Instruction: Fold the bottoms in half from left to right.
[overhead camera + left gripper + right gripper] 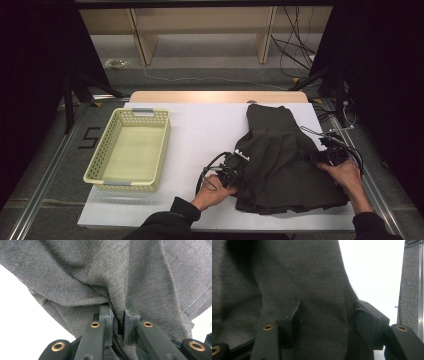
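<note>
**Dark garment, both grippers at its edges**

I see the dark garment crumpled on the white table, well right of the yellow basket. My left gripper pinches a fold at its left edge. My right gripper stands spread, cloth between unpressed pads.

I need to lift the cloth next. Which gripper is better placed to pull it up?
Left. The left gripper has its jaws pinched on a fold of the cloth, while the right gripper stands open with cloth between its jaws, not pressed.
</note>
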A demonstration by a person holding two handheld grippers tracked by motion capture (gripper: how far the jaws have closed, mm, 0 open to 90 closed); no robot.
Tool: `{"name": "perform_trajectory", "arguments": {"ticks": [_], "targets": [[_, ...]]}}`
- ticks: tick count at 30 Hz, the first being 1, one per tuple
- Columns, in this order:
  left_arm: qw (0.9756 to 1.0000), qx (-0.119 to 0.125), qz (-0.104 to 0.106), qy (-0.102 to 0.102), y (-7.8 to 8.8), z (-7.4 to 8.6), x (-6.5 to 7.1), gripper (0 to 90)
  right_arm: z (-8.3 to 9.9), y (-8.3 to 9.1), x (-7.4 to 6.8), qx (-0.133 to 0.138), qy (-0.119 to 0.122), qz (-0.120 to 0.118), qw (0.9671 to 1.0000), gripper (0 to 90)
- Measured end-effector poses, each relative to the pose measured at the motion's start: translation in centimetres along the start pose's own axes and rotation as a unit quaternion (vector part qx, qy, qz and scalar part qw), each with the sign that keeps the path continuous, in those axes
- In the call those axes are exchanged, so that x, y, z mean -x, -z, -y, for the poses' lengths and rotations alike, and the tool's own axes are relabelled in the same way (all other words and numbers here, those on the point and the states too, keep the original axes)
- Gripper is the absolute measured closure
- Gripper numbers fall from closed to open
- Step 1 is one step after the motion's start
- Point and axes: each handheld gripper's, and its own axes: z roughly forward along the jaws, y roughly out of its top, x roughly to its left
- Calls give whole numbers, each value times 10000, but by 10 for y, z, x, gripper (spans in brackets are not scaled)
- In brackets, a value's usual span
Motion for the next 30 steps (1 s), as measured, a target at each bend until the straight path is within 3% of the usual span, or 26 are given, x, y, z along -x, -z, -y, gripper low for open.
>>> {"name": "perform_trajectory", "arguments": {"ticks": [14, 20, 23, 27, 30], "targets": [[9999, 46, 78, 59, 1, 1, -3, 803, 2, -9, 0, -223, 1, -61, 9997, 409], [9999, 70, 74, 34, 2, 1, -3, 804, 2, -7, -1, -249, 1, -115, 9996, 579], [9999, 60, 84, 16, 4, 1, -3, 805, 3, -5, -2, -251, 3, -154, 9996, 741], [9999, 73, 70, -39, 10, 2, -6, 808, 4, -2, -6, -277, -40, -244, 9993, 819], [9999, 86, 53, -39, 19, 4, -11, 809, 5, 0, -11, -295, -55, -355, 9989, 829]]}}
